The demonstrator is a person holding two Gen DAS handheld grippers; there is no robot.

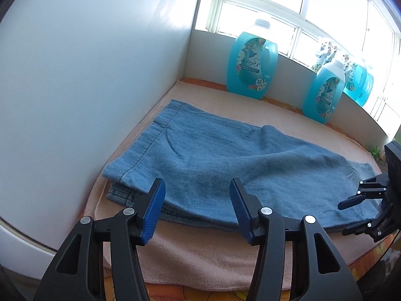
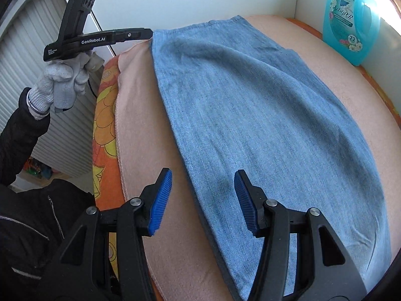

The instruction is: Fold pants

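Blue denim pants (image 1: 213,150) lie folded lengthwise on a peach towel (image 1: 200,255). Their hem end is at the left in the left wrist view and at the far end in the right wrist view. My left gripper (image 1: 196,188) hovers open over the near long edge of the pants, with nothing between its blue pads. At the right end of the pants my right gripper (image 1: 348,215) also stands open. In its own view the right gripper (image 2: 203,175) straddles the near left edge of the pants (image 2: 263,125), its pads clear of the cloth.
Blue detergent bottles (image 1: 252,62) (image 1: 323,92) stand along the back ledge under a window. A white panel (image 1: 75,75) walls the left side. An orange flowered cover (image 2: 105,115) shows under the towel. A gloved hand (image 2: 60,85) holds the left gripper's handle.
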